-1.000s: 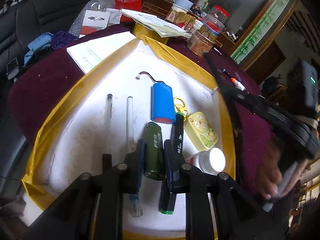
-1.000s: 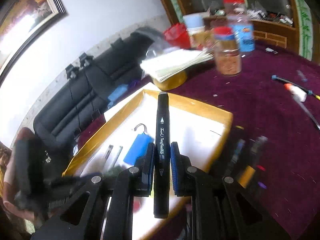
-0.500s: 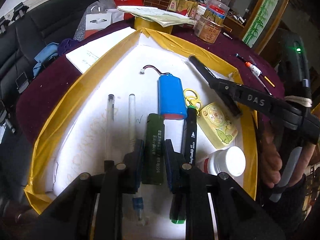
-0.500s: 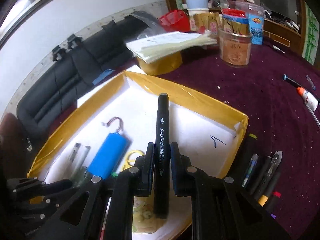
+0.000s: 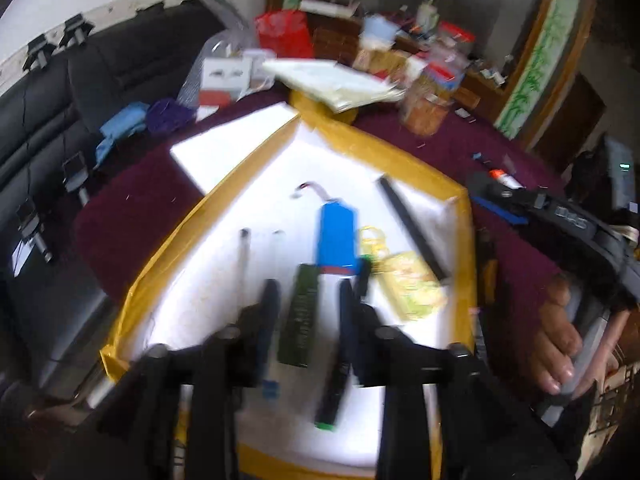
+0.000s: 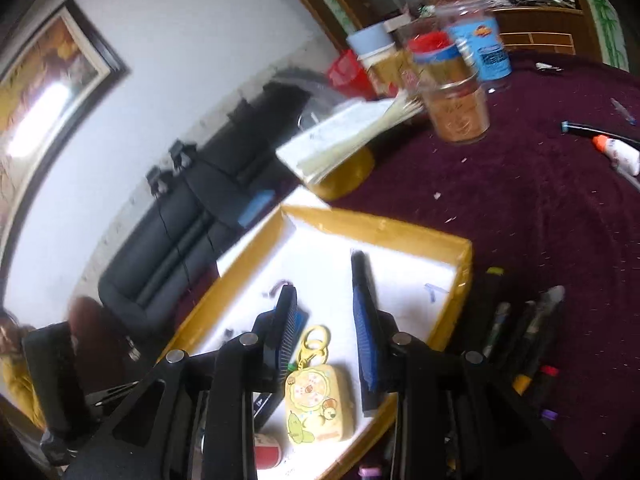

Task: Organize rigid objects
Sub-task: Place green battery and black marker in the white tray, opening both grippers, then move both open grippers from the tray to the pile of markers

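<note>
Tray (image 5: 466,248) with yellow taped rim and white floor, on maroon surface (image 6: 520,208). Left tool (image 5: 308,300) released, spread wide, hovering over dark green cylinder (image 5: 302,316) lying flat between the fingers, not touching. Blue battery pack (image 5: 337,240) just beyond green cylinder, wire at far end. Two clear pens (image 5: 244,264) left of it, side by side. Black marker with green cap (image 5: 340,364) lying right of green cylinder, partly behind right finger. Yellow cartoon keychain (image 6: 318,408) with ring, flat on tray floor. Long black marker (image 5: 412,228) lying loose on tray floor near right wall, beside keychain. Right tool (image 6: 326,332) released, empty, over keychain. Row of pens (image 6: 516,340) outside tray on surface, just beside right wall. Jars (image 6: 456,96) and paper stack (image 6: 344,136) further back. Heavy motion blur, left view.
</note>
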